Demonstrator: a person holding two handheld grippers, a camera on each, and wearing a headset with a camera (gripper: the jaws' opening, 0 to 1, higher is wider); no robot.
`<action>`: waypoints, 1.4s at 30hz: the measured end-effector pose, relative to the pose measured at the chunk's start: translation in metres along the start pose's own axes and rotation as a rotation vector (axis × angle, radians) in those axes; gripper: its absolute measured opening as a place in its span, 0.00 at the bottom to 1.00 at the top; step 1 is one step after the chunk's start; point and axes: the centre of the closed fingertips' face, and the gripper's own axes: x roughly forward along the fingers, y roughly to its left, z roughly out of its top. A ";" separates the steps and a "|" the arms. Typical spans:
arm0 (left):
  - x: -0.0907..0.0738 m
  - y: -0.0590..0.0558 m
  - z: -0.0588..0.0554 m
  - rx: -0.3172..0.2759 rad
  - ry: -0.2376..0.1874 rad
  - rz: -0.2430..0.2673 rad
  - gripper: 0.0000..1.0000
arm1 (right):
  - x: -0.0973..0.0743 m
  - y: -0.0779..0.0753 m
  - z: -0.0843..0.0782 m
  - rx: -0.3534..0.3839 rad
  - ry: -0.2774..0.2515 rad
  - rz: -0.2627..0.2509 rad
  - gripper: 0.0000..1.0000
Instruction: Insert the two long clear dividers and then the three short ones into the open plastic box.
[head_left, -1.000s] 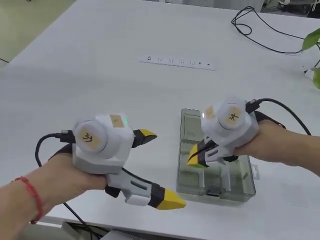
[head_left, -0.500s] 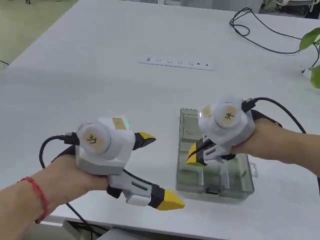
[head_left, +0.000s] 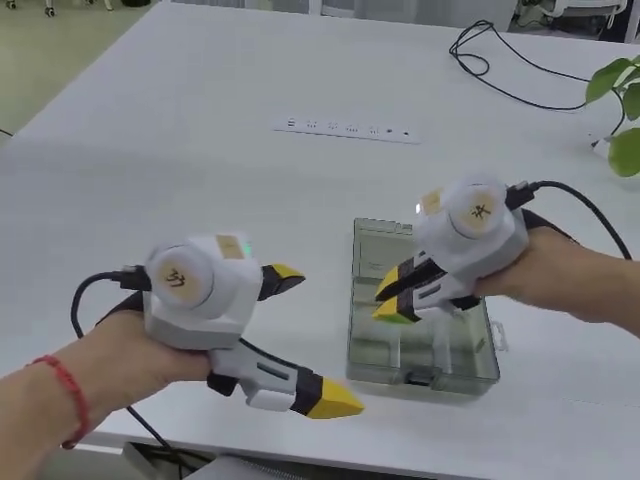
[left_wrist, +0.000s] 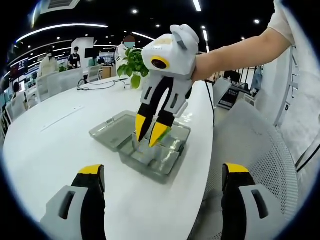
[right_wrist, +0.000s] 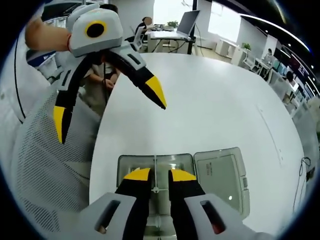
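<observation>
Head view: the open plastic box (head_left: 356, 318) sits on the white table (head_left: 200, 150) at 4 o'clock, its lid lying flat toward 12. The right gripper (head_left: 392, 302) hovers over it with jaws narrow. The left gripper (head_left: 312, 338) spreads wide at 7 o'clock.

Left gripper view: the left gripper (left_wrist: 162, 170) gapes wide. At 12 o'clock the right gripper (left_wrist: 150, 131) points down into the box (left_wrist: 165, 167).

Right gripper view: the right gripper (right_wrist: 160, 175) is nearly closed over the box (right_wrist: 125, 165), with a clear divider (right_wrist: 155, 165) in line with the gap. Whether anything is pinched cannot be told. The left gripper (right_wrist: 109, 111) is splayed at 10 o'clock.
</observation>
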 end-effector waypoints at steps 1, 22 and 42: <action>-0.001 0.000 0.000 0.001 0.001 0.001 1.00 | -0.004 -0.002 0.000 0.007 -0.007 -0.008 0.16; -0.007 -0.002 0.003 0.013 -0.003 0.011 1.00 | -0.083 0.006 -0.063 0.108 -0.005 -0.111 0.33; -0.010 0.005 0.000 -0.009 -0.007 0.029 1.00 | -0.097 0.027 -0.170 0.088 0.252 -0.020 0.48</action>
